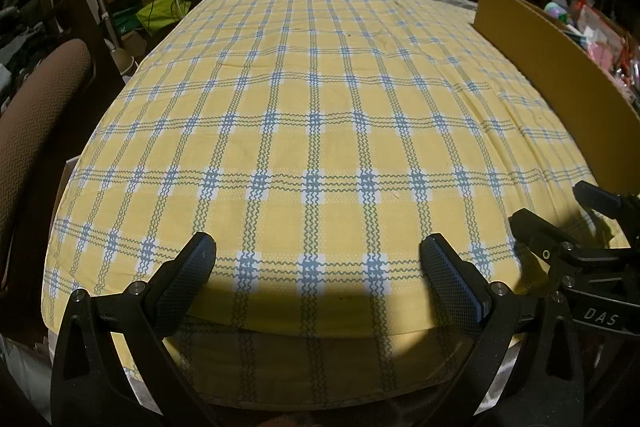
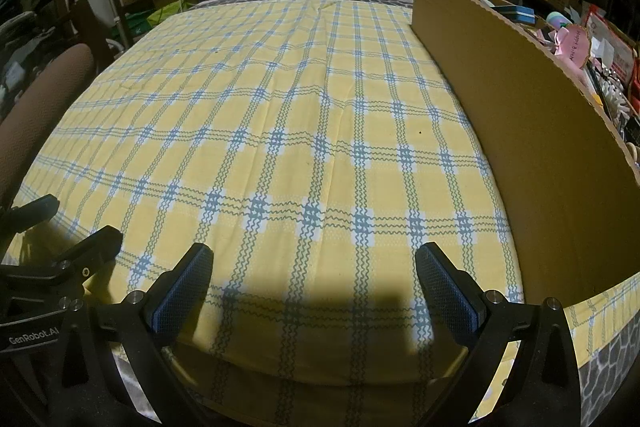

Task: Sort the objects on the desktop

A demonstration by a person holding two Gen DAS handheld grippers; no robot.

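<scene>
- Yellow plaid cloth with blue and white stripes fills the left wrist view, bare ahead of the left gripper, whose jaws stand spread and empty above the near table edge; objects to sort are not seen here.
- Brown cardboard wall rises right of the right gripper, jaws likewise spread; small items lie beyond it. Reaching over that wall looks best.
</scene>
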